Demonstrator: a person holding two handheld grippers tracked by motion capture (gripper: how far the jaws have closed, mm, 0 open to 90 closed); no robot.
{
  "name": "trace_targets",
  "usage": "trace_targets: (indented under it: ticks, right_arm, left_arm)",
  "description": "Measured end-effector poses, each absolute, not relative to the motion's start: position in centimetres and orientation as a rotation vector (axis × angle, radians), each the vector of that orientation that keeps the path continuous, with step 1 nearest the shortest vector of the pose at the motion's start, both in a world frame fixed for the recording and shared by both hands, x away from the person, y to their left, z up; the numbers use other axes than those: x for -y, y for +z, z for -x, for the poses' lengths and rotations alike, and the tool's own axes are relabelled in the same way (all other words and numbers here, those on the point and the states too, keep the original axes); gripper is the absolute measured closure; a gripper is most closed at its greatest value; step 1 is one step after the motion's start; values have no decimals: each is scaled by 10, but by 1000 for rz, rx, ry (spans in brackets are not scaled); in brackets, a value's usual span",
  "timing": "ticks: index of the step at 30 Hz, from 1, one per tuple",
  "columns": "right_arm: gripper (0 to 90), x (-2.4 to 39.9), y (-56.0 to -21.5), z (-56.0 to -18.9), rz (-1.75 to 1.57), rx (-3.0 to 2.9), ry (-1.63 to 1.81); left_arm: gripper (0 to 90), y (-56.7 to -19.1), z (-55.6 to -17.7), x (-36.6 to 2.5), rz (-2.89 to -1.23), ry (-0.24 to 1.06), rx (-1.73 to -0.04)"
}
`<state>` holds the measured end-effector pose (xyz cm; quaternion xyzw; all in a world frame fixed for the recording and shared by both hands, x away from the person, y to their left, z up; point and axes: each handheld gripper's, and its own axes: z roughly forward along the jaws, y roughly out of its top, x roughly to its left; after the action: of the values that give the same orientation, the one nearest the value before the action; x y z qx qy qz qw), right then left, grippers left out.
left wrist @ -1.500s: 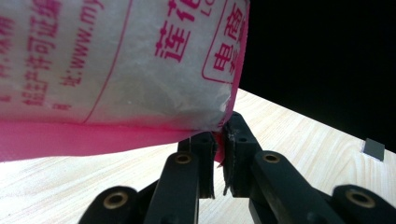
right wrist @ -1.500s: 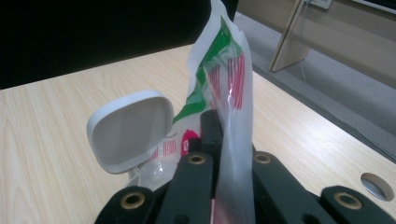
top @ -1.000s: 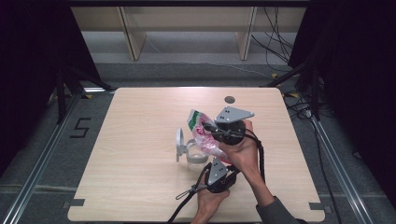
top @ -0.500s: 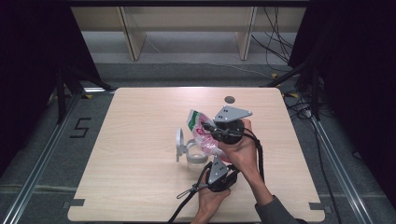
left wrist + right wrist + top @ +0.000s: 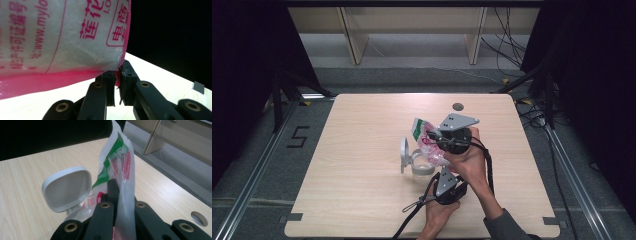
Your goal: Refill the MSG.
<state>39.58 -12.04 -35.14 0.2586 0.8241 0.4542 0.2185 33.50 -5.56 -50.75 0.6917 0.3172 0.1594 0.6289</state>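
Your right hand-held gripper (image 5: 435, 136) is clenched on the upper part of the plastic bag (image 5: 426, 142), and your left hand-held gripper (image 5: 117, 83) pinches its pink bottom seam. The bag hangs just past the centre of the surface (image 5: 362, 200), with the white open-lidded container (image 5: 414, 159) at its 8 o'clock.

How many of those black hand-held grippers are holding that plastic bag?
2. The right gripper is shut on the plastic bag near its top; the left gripper pinches its pink bottom corner, above the white container.
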Motion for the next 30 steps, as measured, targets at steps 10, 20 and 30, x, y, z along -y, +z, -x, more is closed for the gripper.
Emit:
trace_targets:
  ticks: [10, 20, 30]
  right_arm:
    - [900, 120, -349, -396, -690, -2279, 1261]
    - [900, 121, -348, -397, -687, -2267, 1270]
    - [900, 120, -346, -396, -685, -2257, 1266]
  left_arm:
    - [834, -505, -337, 57, -1576, 365, -723]
    - [835, -505, -337, 57, -1572, 369, -721]
    - [835, -503, -338, 58, -1565, 365, -714]
